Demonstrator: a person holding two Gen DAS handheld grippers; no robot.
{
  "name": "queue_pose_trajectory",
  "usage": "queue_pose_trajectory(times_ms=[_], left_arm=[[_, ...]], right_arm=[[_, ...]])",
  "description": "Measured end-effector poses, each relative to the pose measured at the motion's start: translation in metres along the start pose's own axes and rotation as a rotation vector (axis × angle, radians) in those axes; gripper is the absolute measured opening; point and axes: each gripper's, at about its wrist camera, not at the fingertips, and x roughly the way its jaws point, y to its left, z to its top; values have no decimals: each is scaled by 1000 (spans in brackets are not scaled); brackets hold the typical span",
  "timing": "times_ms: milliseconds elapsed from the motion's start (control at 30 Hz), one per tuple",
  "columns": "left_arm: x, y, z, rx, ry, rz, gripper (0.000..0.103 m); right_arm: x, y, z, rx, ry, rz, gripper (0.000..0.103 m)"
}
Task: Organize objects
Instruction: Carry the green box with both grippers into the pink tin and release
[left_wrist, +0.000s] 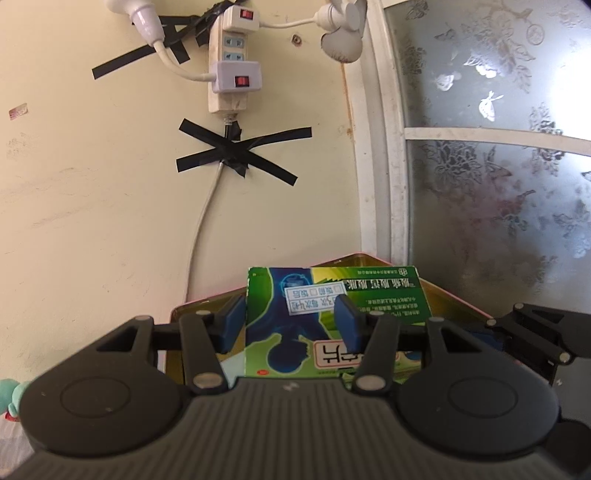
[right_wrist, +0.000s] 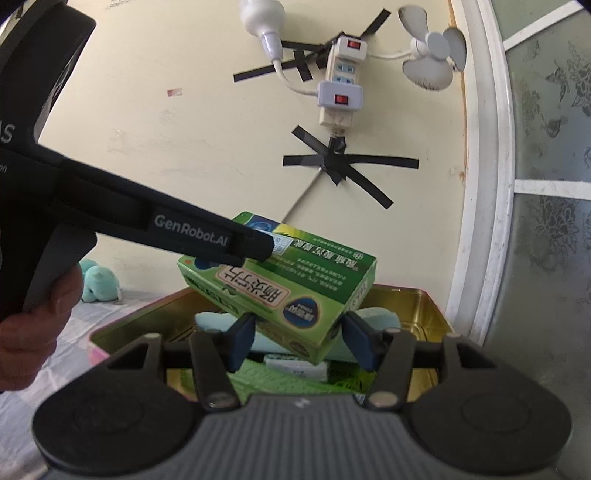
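Observation:
A green medicine box (left_wrist: 295, 291) with blue figure art lies between the blue pads of my left gripper (left_wrist: 288, 325), which is shut on it. In the right wrist view the same box (right_wrist: 295, 280) hangs tilted over an open gold tin (right_wrist: 413, 306) with a pink outside. My right gripper (right_wrist: 301, 339) is shut on the box's lower end. The left gripper's finger (right_wrist: 255, 245) clamps its upper far end. Teal padding (right_wrist: 380, 317) and green packets (right_wrist: 295, 384) lie inside the tin. Part of the right gripper's linkage (left_wrist: 532, 325) shows beside the tin's rim (left_wrist: 450, 299).
A cream wall stands close behind the tin, with a taped power strip (right_wrist: 341, 74) and a small white fan (right_wrist: 432, 59). A frosted window (left_wrist: 498, 184) is at the right. A teal plush toy (right_wrist: 98, 280) lies on the patterned sheet at the left. A hand (right_wrist: 33, 332) holds the left gripper.

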Motion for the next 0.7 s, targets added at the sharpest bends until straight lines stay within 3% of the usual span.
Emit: queue_pose_trajectory(times_ms=[433, 567, 700], left_arm=[[33, 5, -5, -31, 45, 22, 56], [45, 0, -9, -39, 101, 24, 67], [42, -9, -13, 2, 86, 56, 71]], right_arm=[[36, -5, -6, 40, 54, -6, 57], [41, -1, -4, 48, 47, -45, 60], [39, -1, -9, 59, 43, -48, 63]])
